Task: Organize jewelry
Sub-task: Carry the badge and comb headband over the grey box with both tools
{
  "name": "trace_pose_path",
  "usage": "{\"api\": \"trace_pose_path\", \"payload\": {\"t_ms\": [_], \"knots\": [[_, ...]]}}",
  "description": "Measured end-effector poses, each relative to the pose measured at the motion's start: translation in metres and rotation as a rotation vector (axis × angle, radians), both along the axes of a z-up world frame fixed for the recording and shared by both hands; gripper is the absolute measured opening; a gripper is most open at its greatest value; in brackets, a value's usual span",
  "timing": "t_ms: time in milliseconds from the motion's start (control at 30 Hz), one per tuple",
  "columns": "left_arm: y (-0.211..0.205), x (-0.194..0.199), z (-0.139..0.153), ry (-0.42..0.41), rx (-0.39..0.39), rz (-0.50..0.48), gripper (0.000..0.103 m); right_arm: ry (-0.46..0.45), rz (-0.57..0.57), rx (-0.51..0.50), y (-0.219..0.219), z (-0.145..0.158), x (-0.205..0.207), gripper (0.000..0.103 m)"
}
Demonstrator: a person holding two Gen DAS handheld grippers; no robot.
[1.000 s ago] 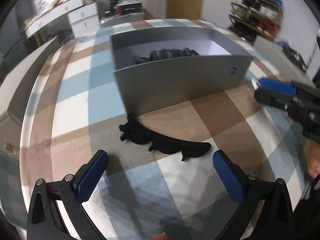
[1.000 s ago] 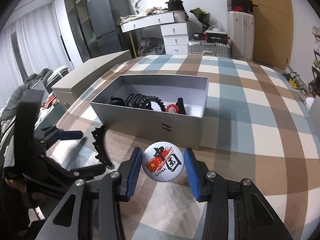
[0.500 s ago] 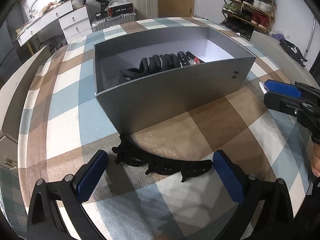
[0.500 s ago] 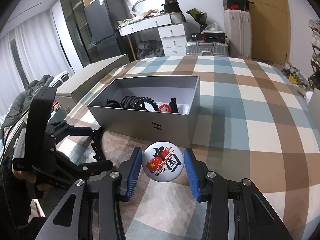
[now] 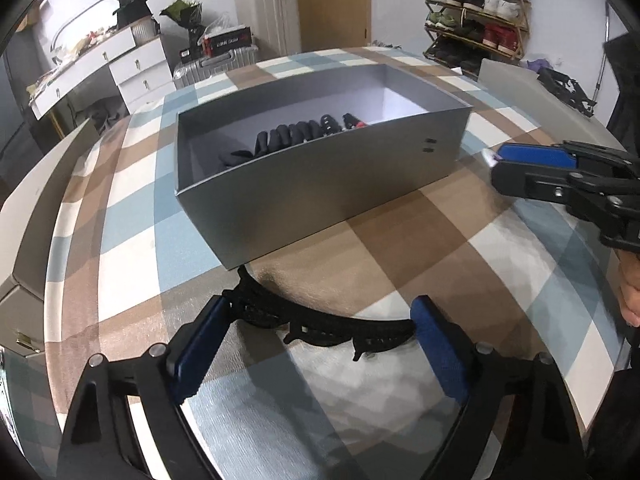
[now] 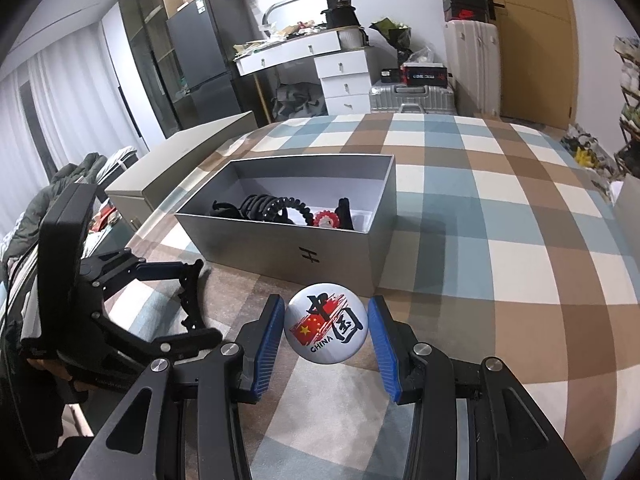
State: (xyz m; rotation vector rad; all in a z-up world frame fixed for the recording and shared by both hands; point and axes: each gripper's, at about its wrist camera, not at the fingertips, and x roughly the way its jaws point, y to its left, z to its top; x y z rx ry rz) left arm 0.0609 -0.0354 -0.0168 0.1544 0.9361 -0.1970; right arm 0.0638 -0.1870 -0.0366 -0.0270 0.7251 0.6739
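A long black toothed hair clip [image 5: 320, 326] lies on the checked cloth in front of the grey box [image 5: 320, 184]. My left gripper [image 5: 320, 344] spans it, its blue pads at the clip's two ends. The clip also shows in the right wrist view [image 6: 192, 296] between the left gripper's fingers. My right gripper [image 6: 326, 332] is shut on a round white "CHINA" badge [image 6: 326, 324] and holds it just in front of the box [image 6: 296, 248]. The box holds black hair ties [image 6: 268, 208] and a red-and-white ornament [image 6: 325, 219].
A grey box lid [image 6: 188, 160] lies off the table's far left edge. A dresser [image 6: 344, 76], suitcases [image 6: 412, 98] and a fridge [image 6: 204, 64] stand behind. A shoe rack [image 5: 476, 12] stands at the back right in the left wrist view.
My left gripper has moved forward over the hair clip and narrowed until its pads reach the clip's ends. The right gripper keeps the badge and has barely moved.
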Motion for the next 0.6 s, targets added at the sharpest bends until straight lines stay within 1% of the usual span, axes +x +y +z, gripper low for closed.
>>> {"api": "trace_pose_path", "payload": {"t_ms": [267, 600], "knots": [[0.004, -0.009, 0.021, -0.090, -0.054, 0.017, 0.088, -0.022, 0.019, 0.005, 0.006, 0.007, -0.005, 0.042], [0.015, -0.003, 0.047, -0.225, -0.098, 0.078, 0.088, -0.072, 0.031, 0.043, 0.011, 0.031, -0.006, 0.042]]}}
